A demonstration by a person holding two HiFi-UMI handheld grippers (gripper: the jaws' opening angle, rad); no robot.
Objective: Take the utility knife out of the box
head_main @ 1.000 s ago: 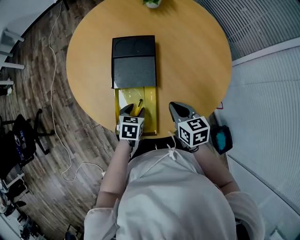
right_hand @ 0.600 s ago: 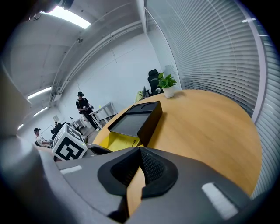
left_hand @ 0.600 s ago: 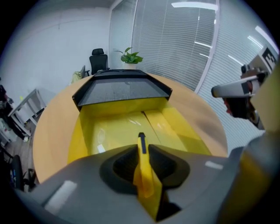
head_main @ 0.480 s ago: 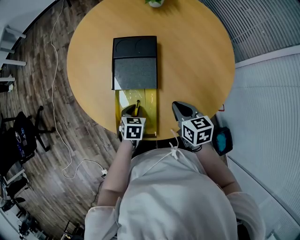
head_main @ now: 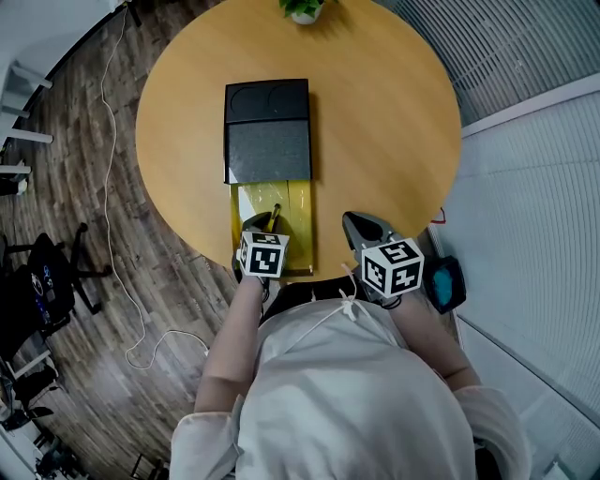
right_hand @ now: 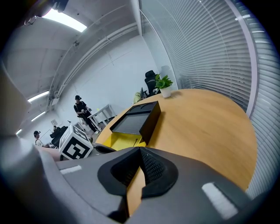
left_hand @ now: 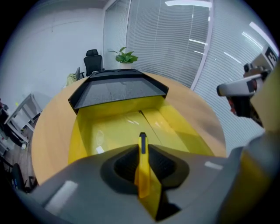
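Observation:
A yellow utility knife with a dark tip sits between the jaws of my left gripper. The jaws are closing and their pads press on its sides. My left gripper hangs over the near end of the box's yellow tray, which is slid out of a black sleeve on the round wooden table. The tray floor beyond the knife is bare. My right gripper is shut with nothing in it, beside the tray near the table's front edge. Its jaws point across the table, past the box.
A small potted plant stands at the table's far edge, behind the box. A teal object lies on the floor to my right. Office chairs and a white cable are on the wooden floor at left. People stand far back.
My left gripper's jaws went from wide open around the knife to closed on it. The right gripper has stayed where it was.

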